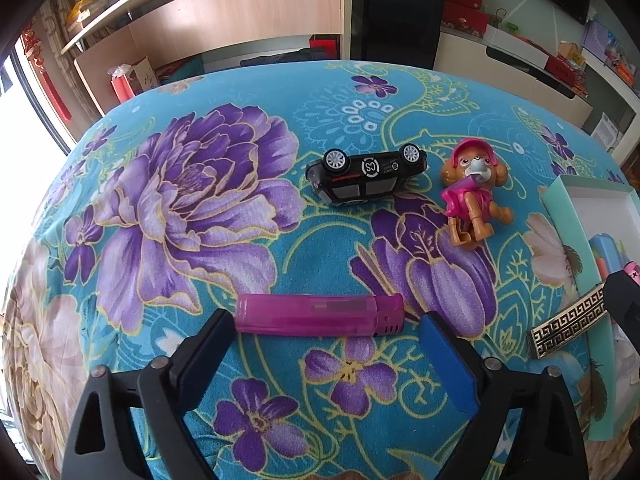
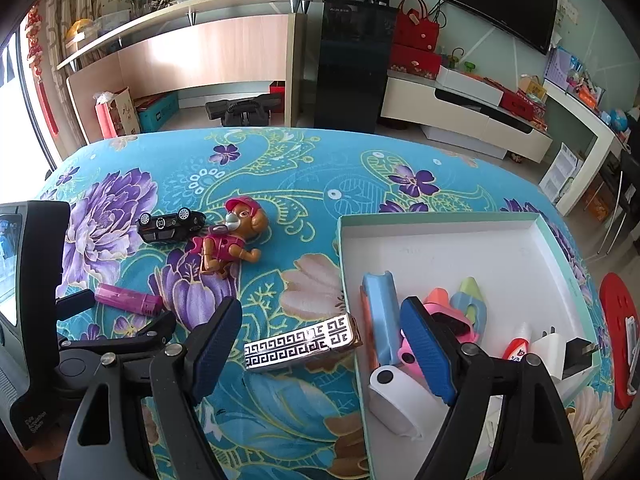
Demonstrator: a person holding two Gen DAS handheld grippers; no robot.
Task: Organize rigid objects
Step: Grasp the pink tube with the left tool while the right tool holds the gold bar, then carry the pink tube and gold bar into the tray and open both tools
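A pink lighter [image 1: 320,315] lies crosswise on the floral cloth just beyond my open, empty left gripper [image 1: 326,344]; it also shows in the right wrist view [image 2: 128,299]. A black toy car [image 1: 366,176] lies on its side beyond it, with a pup figure in pink [image 1: 474,192] to its right. My right gripper [image 2: 320,344] is open and empty, with a patterned silver lighter [image 2: 302,343] between its fingers beside the white box [image 2: 520,248]. The box holds several toys, a glue bottle and a charger.
The table's far edge [image 2: 280,132] drops to the floor, with shelves and a black cabinet behind. The left gripper's body [image 2: 80,344] sits at the left of the right wrist view. A red stool [image 2: 618,320] stands right of the table.
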